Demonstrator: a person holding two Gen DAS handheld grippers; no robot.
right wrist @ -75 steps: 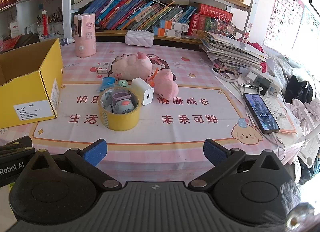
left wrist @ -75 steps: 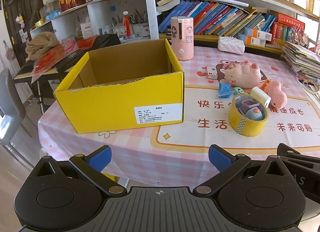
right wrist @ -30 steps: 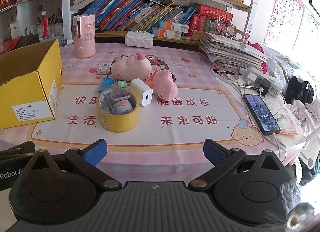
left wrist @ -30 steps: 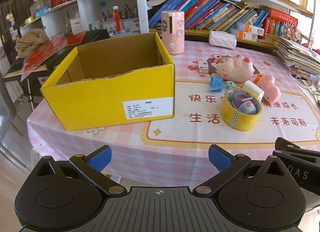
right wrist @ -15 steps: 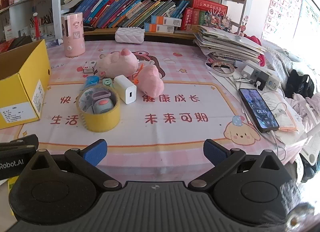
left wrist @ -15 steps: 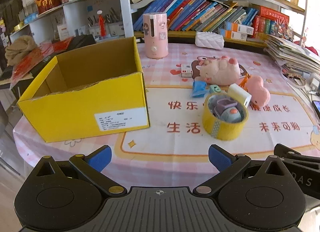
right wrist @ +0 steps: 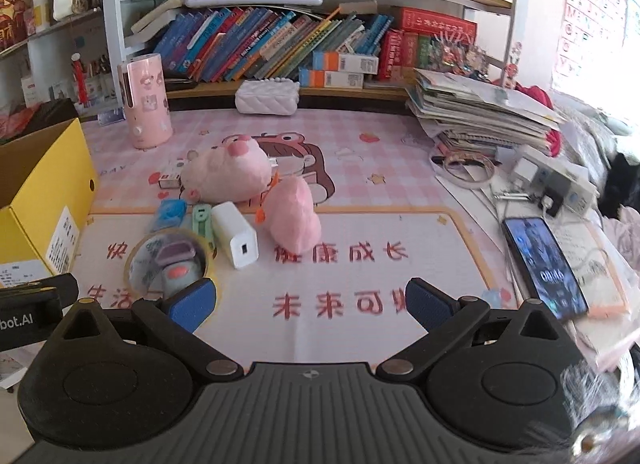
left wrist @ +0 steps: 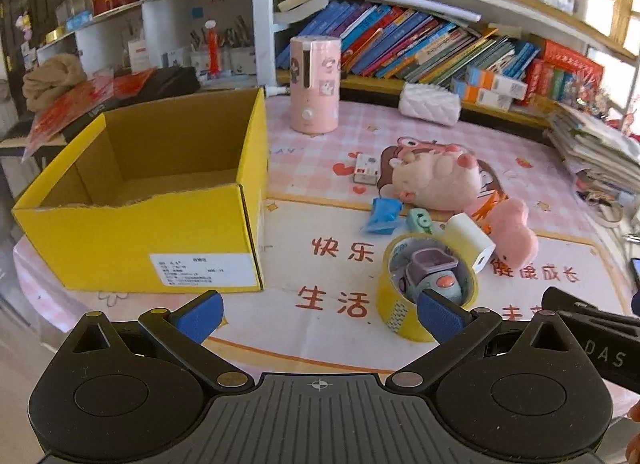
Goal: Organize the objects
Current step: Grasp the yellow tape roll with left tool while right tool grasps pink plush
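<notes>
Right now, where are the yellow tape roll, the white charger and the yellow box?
yellow tape roll [left wrist: 394,314], left wrist view, outer wall.
white charger [right wrist: 234,234], right wrist view, top face.
yellow box [left wrist: 120,240], left wrist view, front wall.

A yellow box [left wrist: 160,240] sits left on the pink checked tablecloth [left wrist: 320,152]; right, a yellow tape roll [left wrist: 400,316], white charger [right wrist: 236,240] and pink plush toys [right wrist: 228,176].

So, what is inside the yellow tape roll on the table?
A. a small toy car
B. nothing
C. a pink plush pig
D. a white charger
A: a small toy car sits inside the ring of the tape roll; the charger lies just outside it.
</notes>
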